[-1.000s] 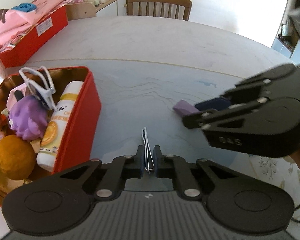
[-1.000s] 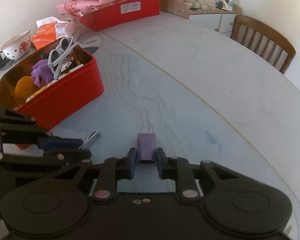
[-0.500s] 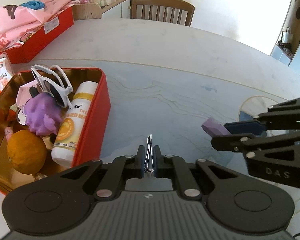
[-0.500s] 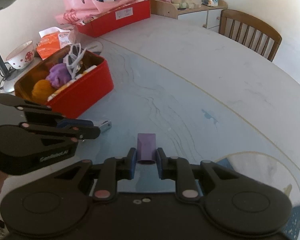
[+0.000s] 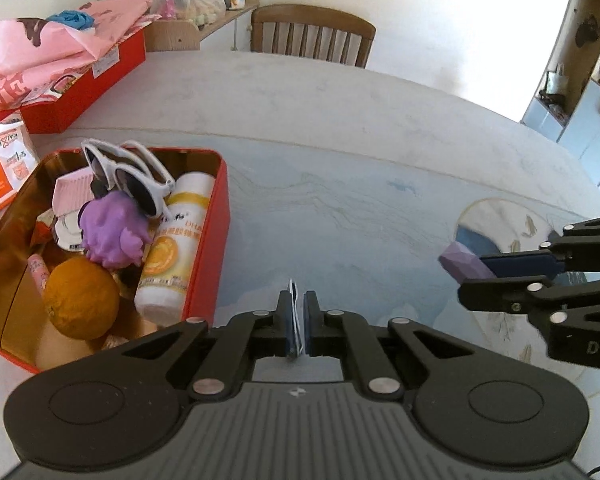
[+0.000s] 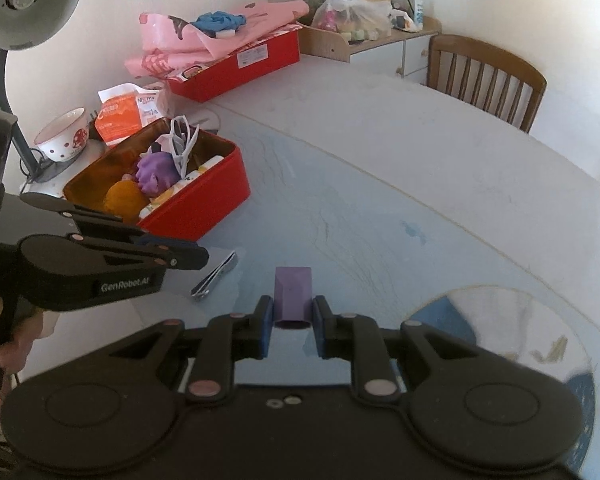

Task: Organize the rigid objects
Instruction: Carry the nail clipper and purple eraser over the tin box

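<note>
Purple block (image 6: pixel 292 293) sits squeezed tight in my right gripper (image 6: pixel 290 322), up above the tabletop (image 6: pixel 380 184). My left gripper (image 5: pixel 296 320) is pinched on a thin nail clipper (image 5: pixel 294 320), beside the red tin's (image 5: pixel 208 260) near corner.

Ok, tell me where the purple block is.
The purple block is clamped between the right gripper's fingers, held above the table, right of the red tin.

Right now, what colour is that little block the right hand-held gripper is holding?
Purple. The block shows best in the right wrist view, clamped in the right hand-held gripper.
</note>
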